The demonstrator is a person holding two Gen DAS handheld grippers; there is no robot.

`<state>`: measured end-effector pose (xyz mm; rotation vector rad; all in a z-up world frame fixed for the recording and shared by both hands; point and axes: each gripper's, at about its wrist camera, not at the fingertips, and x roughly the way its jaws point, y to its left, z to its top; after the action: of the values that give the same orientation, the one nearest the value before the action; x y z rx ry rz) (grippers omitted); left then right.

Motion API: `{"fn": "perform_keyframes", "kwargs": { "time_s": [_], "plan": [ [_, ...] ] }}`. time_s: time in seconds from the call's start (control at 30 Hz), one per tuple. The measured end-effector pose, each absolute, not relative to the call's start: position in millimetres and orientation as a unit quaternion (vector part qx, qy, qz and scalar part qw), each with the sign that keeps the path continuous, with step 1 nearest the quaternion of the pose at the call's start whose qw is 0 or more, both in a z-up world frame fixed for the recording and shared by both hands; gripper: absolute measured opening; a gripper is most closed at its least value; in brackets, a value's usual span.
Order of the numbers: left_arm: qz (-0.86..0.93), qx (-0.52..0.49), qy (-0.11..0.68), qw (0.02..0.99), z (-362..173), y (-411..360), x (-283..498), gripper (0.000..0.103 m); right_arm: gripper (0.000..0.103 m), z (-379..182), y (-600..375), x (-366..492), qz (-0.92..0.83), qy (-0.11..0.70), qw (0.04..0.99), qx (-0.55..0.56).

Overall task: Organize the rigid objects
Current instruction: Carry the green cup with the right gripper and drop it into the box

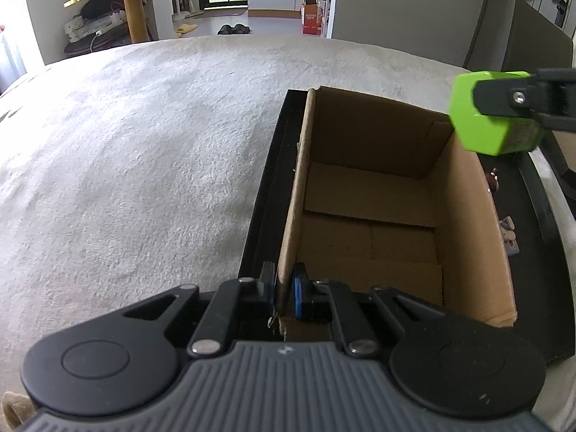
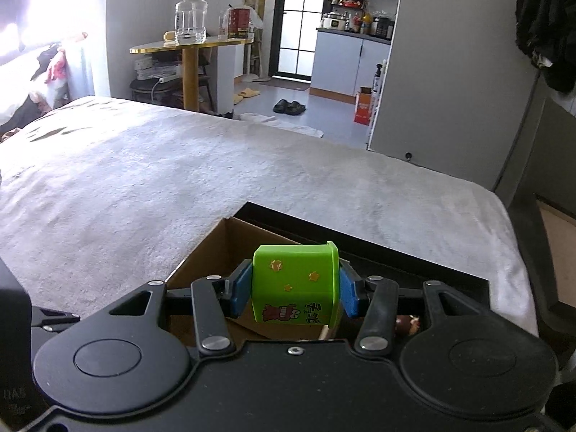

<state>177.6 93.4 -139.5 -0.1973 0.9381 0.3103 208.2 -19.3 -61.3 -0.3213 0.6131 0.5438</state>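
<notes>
An open cardboard box [image 1: 374, 194] stands in a black tray [image 1: 266, 194] on a grey blanket. My left gripper [image 1: 282, 291] is shut on the box's near left wall, one finger inside and one outside. My right gripper [image 2: 293, 293] is shut on a green plastic cup [image 2: 295, 288] with star stickers and a cartoon print. It holds the cup above the box's far right corner, as the left wrist view shows the green cup [image 1: 489, 118] there. The box [image 2: 216, 252] looks empty inside.
A small brown figurine [image 1: 492, 176] and a pale toy [image 1: 509, 234] lie in the tray right of the box. The grey blanket [image 1: 144, 144] spreads wide to the left. A gold side table [image 2: 190, 46] with a glass jar stands beyond the bed.
</notes>
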Motion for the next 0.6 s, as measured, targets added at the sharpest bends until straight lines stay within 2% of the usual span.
{"fn": "perform_keyframes", "kwargs": {
  "time_s": [0.27, 0.3, 0.4, 0.6],
  "plan": [
    [0.146, -0.108, 0.449, 0.875, -141.1, 98.3, 178.9, 0.009, 0.049, -63.6, 3.2, 213.3, 0.299, 0.299, 0.893, -0.153],
    [0.147, -0.108, 0.449, 0.875, -141.2, 98.3, 179.3, 0.009, 0.050, -62.6, 5.7, 213.4, 0.306, 0.298, 0.892, -0.148],
    [0.147, -0.110, 0.451, 0.874, -141.0, 98.9, 180.1, 0.009, 0.066, -58.9, 14.0, 210.7, 0.315, 0.283, 0.892, -0.157],
    [0.150, -0.124, 0.451, 0.871, -141.1, 102.9, 180.2, 0.010, 0.066, -54.6, 4.4, 205.0, 0.307, 0.287, 0.894, -0.155]
  ]
}}
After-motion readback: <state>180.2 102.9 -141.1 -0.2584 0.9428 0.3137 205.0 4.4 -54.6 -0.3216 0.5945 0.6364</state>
